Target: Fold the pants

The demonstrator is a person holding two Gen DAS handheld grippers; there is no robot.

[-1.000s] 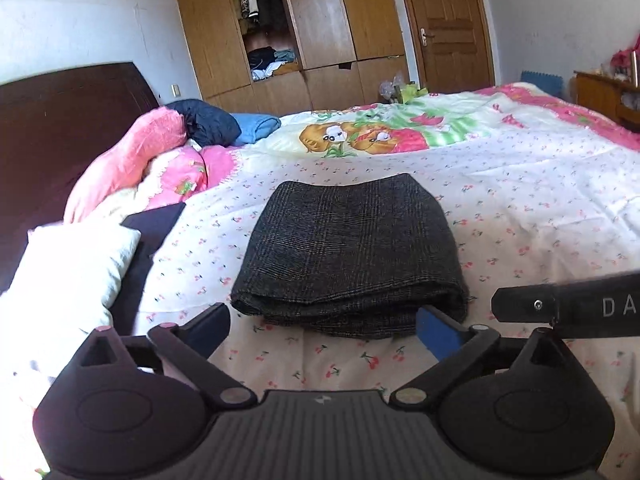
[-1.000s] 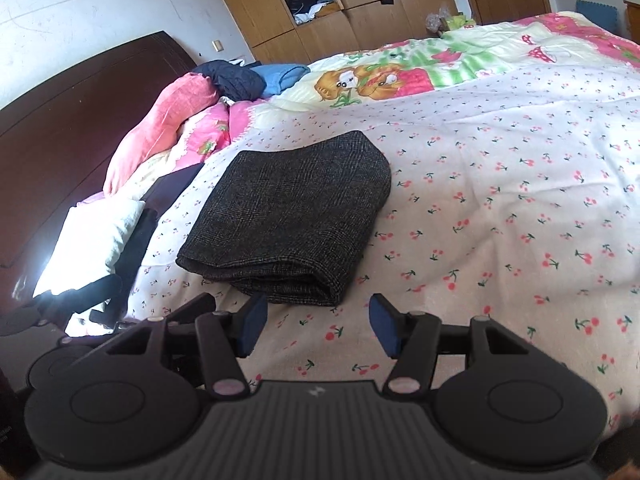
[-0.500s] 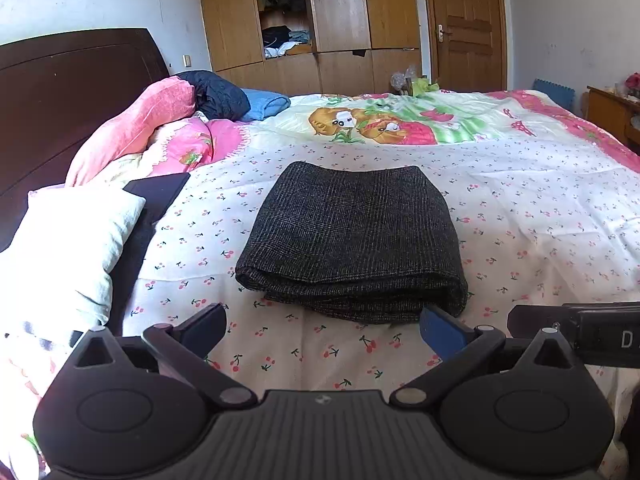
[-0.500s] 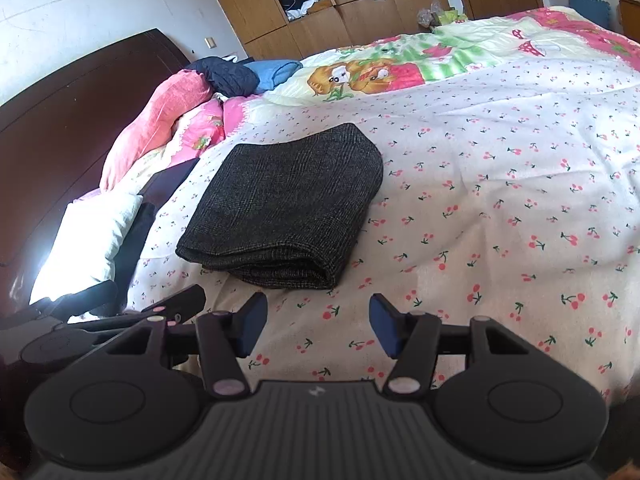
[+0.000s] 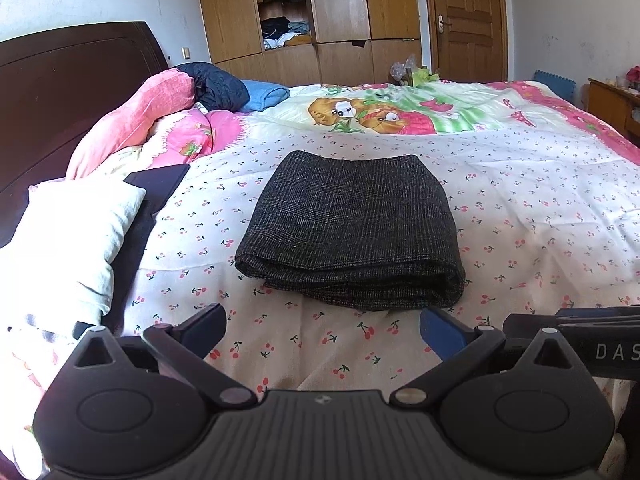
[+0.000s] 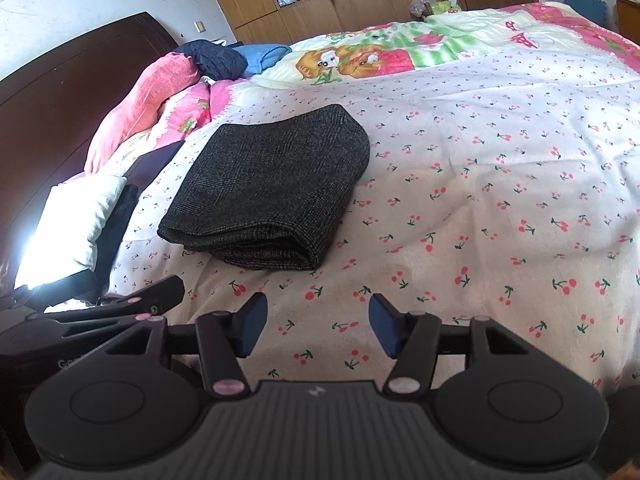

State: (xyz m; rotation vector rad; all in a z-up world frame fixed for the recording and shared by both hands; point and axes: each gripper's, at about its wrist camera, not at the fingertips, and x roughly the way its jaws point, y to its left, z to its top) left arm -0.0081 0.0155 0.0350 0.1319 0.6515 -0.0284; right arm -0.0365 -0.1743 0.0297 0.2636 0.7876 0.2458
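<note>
The dark grey checked pants (image 5: pixel 352 228) lie folded in a neat flat rectangle on the cherry-print bedspread (image 5: pixel 540 220); they also show in the right wrist view (image 6: pixel 268 192). My left gripper (image 5: pixel 322 330) is open and empty, hanging just short of the pants' near folded edge. My right gripper (image 6: pixel 316 326) is open and empty, in front of and to the right of the pants, above bare bedspread (image 6: pixel 500 200). The left gripper's finger (image 6: pixel 160 296) shows at the left of the right wrist view.
A white pillow (image 5: pixel 68 240) and a dark cloth (image 5: pixel 152 196) lie left of the pants. Pink bedding (image 5: pixel 132 120), a navy jacket (image 5: pixel 218 88) and the dark headboard (image 5: pixel 60 80) stand at the far left. A wooden wardrobe (image 5: pixel 340 20) and door (image 5: pixel 464 20) are behind the bed.
Both grippers have drawn back from the folded pants and risen a little. The pants have not moved. Both grippers stay open.
</note>
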